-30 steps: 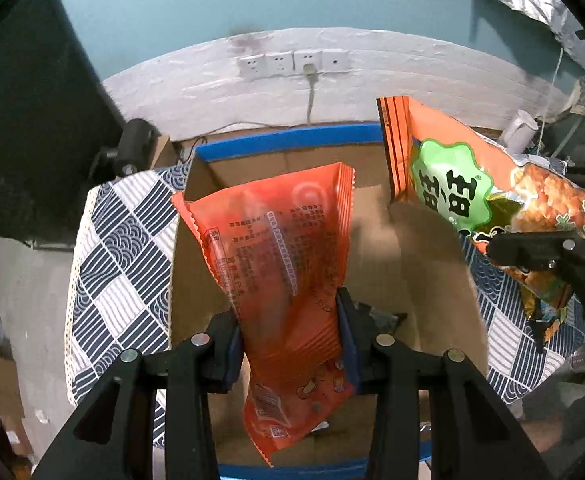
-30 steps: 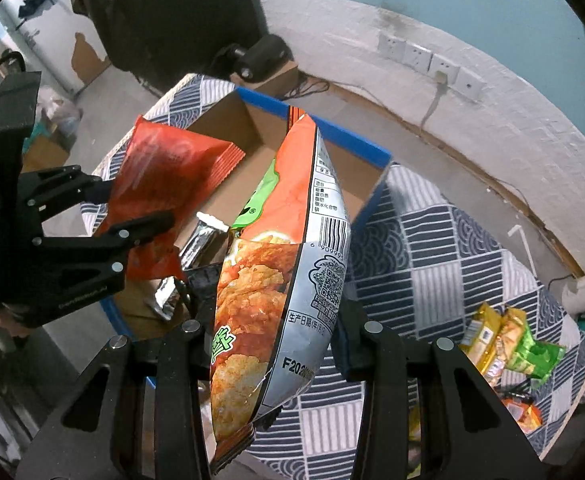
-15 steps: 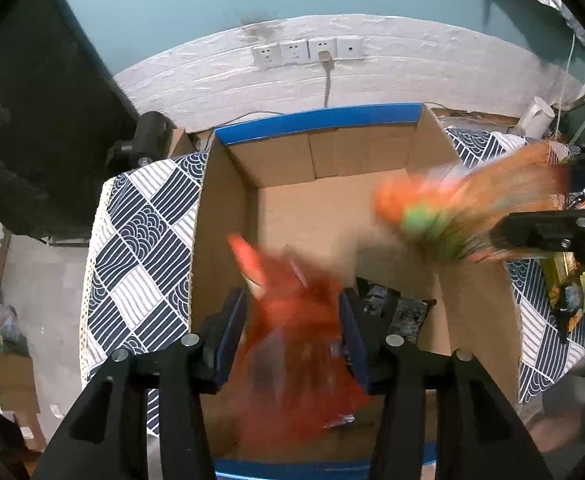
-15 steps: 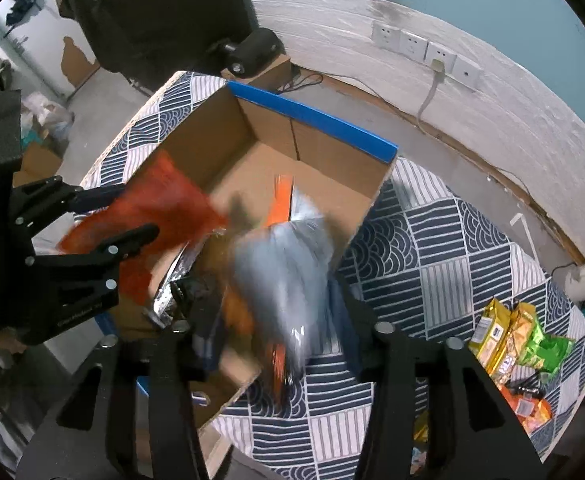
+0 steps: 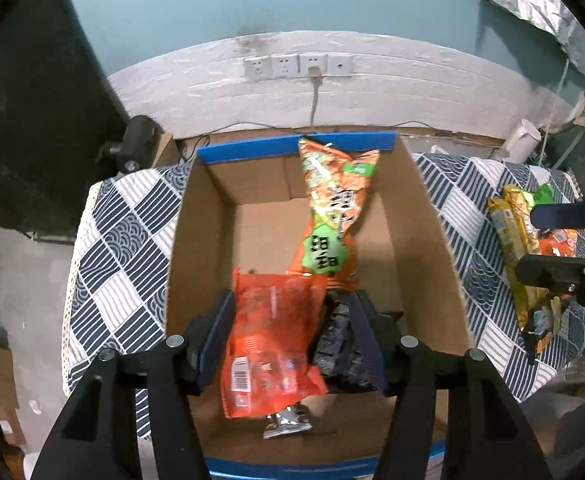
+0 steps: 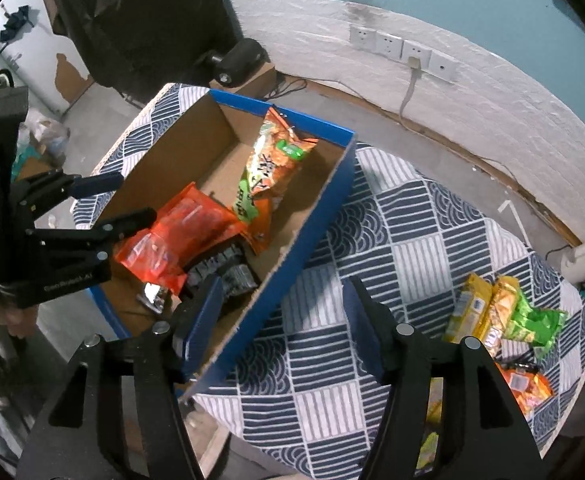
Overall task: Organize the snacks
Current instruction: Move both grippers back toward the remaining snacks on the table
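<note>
Release is the step in hand: both grippers have just been opening their jaws over the cardboard box [image 5: 424,216], and nothing is pinched between either pair now. The left gripper [image 5: 292,340] hangs above the near end of the box with its fingers apart; the red snack packet [image 5: 272,340] shows between them but lies loose on the box floor, partly over a black packet [image 5: 340,344] and a small silver wrapper [image 5: 288,428], with no pad pressing on it. The right gripper [image 6: 282,320] stands with its fingers spread wide, one over the blue-edged box wall and one over the patterned tablecloth [image 6: 412,248], holding nothing. The orange and green chip bag [image 6: 268,172] rests inside the box, its top leaning against the far wall and its lower end touching the red packet. So two snacks are in, and the sorting looks partly done, since a cluster of packets, yellow, green and orange [image 6: 500,320], lies on the cloth well apart from the box, on the right side. The next move, as I judge it, calls for the hands to lift clear of the box rim with jaws open, then swing toward that cluster, settle on one packet at a time and close on its edge or middle without dragging its neighbours; the crinkly bags overlap, so a clean single pick needs care
</note>
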